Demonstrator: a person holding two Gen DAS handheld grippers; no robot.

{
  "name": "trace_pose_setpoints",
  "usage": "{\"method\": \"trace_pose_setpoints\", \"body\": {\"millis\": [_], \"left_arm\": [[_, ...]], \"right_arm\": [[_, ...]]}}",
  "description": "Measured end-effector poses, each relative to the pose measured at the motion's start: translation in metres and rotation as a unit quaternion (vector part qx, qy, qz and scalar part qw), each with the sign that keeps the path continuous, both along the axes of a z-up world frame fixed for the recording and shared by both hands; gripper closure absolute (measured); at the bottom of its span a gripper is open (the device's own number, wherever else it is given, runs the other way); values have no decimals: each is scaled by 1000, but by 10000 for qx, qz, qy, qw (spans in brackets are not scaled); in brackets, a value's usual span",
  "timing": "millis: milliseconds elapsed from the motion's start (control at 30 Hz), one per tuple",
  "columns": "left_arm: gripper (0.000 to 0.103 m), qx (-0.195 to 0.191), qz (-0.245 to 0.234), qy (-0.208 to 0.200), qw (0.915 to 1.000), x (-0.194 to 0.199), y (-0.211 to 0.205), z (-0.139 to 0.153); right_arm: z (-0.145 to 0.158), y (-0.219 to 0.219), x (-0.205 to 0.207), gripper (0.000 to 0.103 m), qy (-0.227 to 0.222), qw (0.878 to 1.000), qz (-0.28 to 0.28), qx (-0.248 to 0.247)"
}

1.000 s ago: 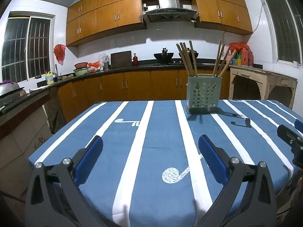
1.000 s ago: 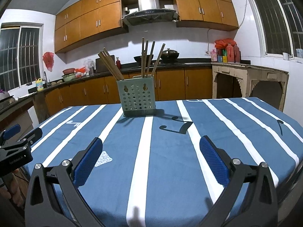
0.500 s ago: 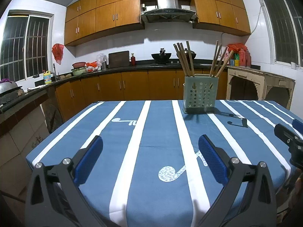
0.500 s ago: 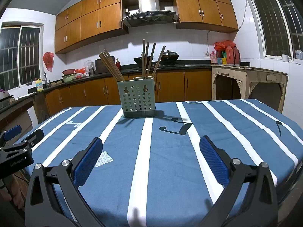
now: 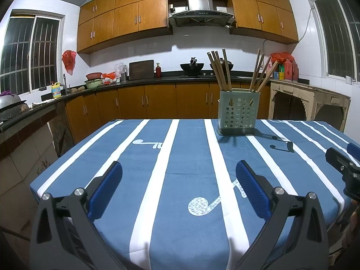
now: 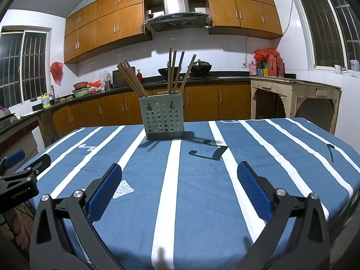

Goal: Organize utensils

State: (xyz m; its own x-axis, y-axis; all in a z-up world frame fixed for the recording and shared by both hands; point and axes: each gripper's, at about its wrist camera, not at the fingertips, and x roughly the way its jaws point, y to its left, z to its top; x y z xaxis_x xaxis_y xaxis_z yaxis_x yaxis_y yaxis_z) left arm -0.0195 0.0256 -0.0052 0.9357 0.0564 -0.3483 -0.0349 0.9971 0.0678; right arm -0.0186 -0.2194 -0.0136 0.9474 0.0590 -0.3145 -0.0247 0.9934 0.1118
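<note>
A pale green holder (image 5: 238, 112) with round holes stands upright on the far part of the table (image 5: 184, 157), and it is full of wooden chopsticks (image 5: 219, 69). One bunch of chopsticks leans to the left side of the holder and another bunch (image 5: 262, 72) leans to the right. In the right wrist view the holder (image 6: 163, 117) sits near the middle of the far edge, with one bunch (image 6: 131, 78) fanned out to the left and the other bunch (image 6: 178, 69) standing more upright. The table wears a blue cloth with white stripes and music notes. The left hand-held gripper (image 5: 178, 183) hangs over the near edge of the table with its two blue pads wide apart and nothing between them. The right hand-held gripper (image 6: 179, 183) is the same, spread wide and holding nothing, and it is well apart from the holder. In the left wrist view the right hand-held gripper (image 5: 344, 166) peeks in at the right edge. In the right wrist view the left hand-held gripper (image 6: 19, 180) shows at the left edge, and small white writing on its black body seems to start with "Gen", but the rest is too small to read. Behind the table is a kitchen with brown cupboards, a black wok (image 5: 192, 66) on the stove, a yellow bottle (image 5: 56, 90) by the sink whose label is too small to read, and red bottles (image 5: 290, 69) on a side counter.
</note>
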Motion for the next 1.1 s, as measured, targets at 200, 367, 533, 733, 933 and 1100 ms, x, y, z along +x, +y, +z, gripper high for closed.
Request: {"method": "trace_pose_setpoints", "body": {"millis": [200,367,533,733,933,1100], "left_arm": [[4,4,0,4,10000,0,0,0],[4,0,-5,17,10000,0,0,0],[4,-9,-36,31,10000,-1,0,-2],[4,-17,-51,28,10000,-2,-1,-2],[4,-19,-45,23,10000,-2,-1,-1],[4,-14,-45,27,10000,-2,-1,-1]], "right_arm": [[1,-1,-2,2,-3,10000,-57,-8],[1,0,-2,2,12,10000,-93,-3],[1,-1,-3,2,14,10000,-91,-3],[1,0,-2,2,13,10000,-91,-2],[1,-1,-2,2,12,10000,-90,-3],[2,-1,-2,2,15,10000,-92,-1]]}}
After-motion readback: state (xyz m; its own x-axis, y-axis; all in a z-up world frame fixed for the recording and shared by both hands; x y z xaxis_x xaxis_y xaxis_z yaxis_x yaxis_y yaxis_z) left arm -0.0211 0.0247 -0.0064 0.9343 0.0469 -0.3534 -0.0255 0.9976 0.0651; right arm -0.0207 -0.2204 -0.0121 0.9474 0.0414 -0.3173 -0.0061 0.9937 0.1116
